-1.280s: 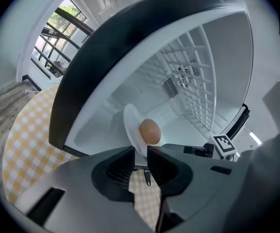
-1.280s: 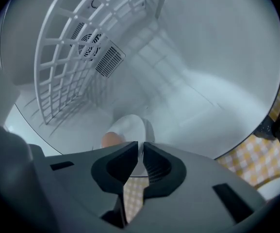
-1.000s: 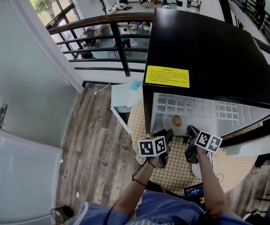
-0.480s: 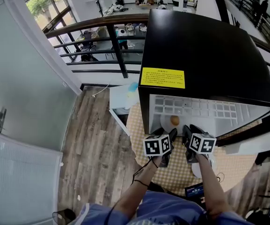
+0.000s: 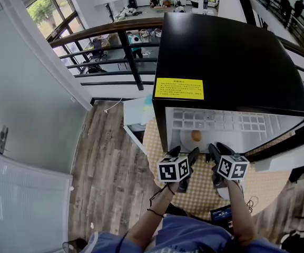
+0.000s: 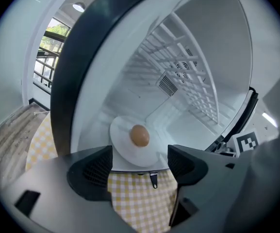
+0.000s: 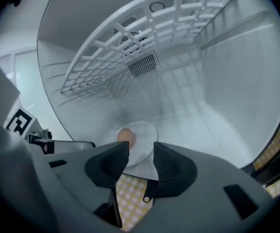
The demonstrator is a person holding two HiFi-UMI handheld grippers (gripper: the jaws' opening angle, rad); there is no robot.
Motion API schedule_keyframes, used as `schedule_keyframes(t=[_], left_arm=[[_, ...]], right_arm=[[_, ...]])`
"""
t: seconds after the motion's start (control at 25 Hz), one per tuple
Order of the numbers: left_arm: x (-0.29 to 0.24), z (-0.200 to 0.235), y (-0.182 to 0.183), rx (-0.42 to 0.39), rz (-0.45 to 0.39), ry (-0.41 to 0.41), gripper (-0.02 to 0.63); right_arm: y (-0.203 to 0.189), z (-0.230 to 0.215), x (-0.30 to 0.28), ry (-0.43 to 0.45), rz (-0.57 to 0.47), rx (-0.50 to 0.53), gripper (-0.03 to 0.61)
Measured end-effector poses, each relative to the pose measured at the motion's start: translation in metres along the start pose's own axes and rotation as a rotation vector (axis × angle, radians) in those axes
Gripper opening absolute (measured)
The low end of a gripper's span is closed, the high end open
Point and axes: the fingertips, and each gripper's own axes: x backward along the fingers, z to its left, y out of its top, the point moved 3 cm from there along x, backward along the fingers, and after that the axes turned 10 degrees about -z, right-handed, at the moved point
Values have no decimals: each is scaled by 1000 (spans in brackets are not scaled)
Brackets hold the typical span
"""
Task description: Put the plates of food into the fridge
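Fridge [image 5: 231,57]: small, black outside, white inside, standing front-open on a round table under a yellow-and-white checked cloth [image 5: 194,194]; a yellow label [image 5: 178,88] with print too small to read is stuck on its top near the front edge. Fittings inside: one white wire shelf [image 7: 144,38] high in the compartment, nothing visible on it, and a slatted vent [image 7: 142,64] on the back wall. Contents: one plate [image 6: 125,152] lying flat on the fridge floor below the shelf, close to the front lip, and carrying a single item of food [image 6: 140,135]. Plate: round, plain white, shallow, its near edge almost at the lip. Food: one smooth, rounded, light-brown piece, egg-like in shape, resting near the plate's centre; what it is cannot be told. Left gripper [image 6: 140,161]: just outside the fridge front, jaws spreading apart, nothing between them, pads clear of the plate; checked cloth and the plate's near rim show through the gap. Right gripper [image 7: 140,161]: beside the left one, at the same front edge, jaws likewise spreading, gap empty, not touching the plate. Surroundings: wood-plank floor [image 5: 109,152] and a dark railing [image 5: 109,46] behind the fridge.
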Motion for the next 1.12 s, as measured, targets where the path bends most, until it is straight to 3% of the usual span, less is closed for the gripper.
schedule_keyframes(t=[0.4, 0.68, 0.88, 1.12], left_arm=[[54, -20, -1, -69, -13, -184, 336], [94, -28, -18, -144, -4, -218, 227], [115, -31, -20, -214, -42, -221, 139], [135, -41, -12, -272, -92, -230, 127]], right_arm=[[11, 44, 65, 59, -85, 29, 152], [-4, 60, 114, 50, -118, -59, 118], [-11, 73, 139, 72, -132, -64, 76], [-20, 75, 171, 86, -152, -109, 53]])
